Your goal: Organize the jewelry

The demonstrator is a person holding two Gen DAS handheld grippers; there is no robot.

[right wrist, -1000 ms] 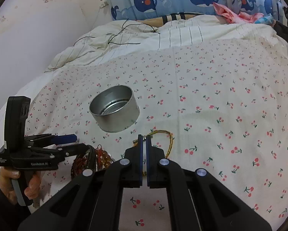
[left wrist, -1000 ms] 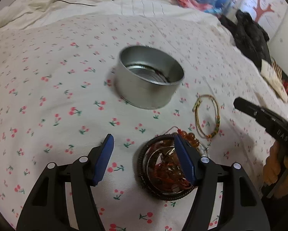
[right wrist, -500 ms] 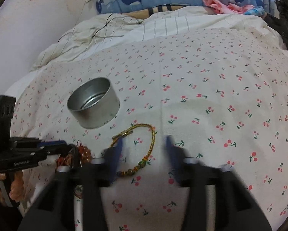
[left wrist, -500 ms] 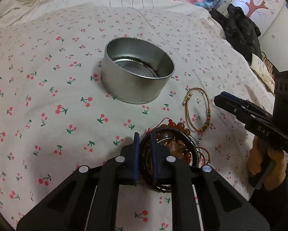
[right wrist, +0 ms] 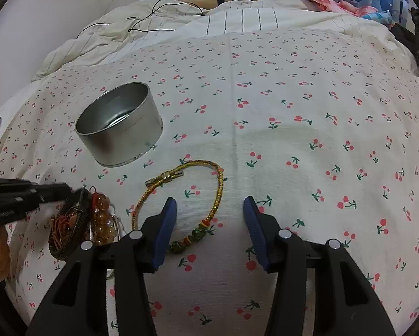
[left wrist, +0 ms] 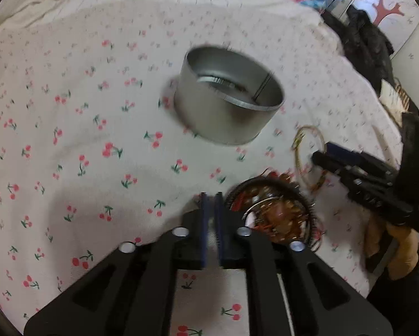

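1. While your left gripper [left wrist: 211,196] points down at the cherry-print bedsheet [right wrist: 307,140], its blue pads stand almost pressed together; whether they pinch the dark ring-shaped bracelet [left wrist: 271,212] just beside them, you cannot tell.
2. Your right gripper [right wrist: 209,210] has its fingers spread, having just been closing a little; the beaded side of the gold braided bracelet [right wrist: 181,193] lies between them, unpinched.
3. Beyond both stands the round silver tin [right wrist: 119,128], upright and open-topped.

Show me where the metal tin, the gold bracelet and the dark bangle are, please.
metal tin [right wrist: 125,142]: right wrist view, on its outer side wall.
gold bracelet [right wrist: 221,184]: right wrist view, on the braided cord.
dark bangle [left wrist: 258,183]: left wrist view, on its upper rim.
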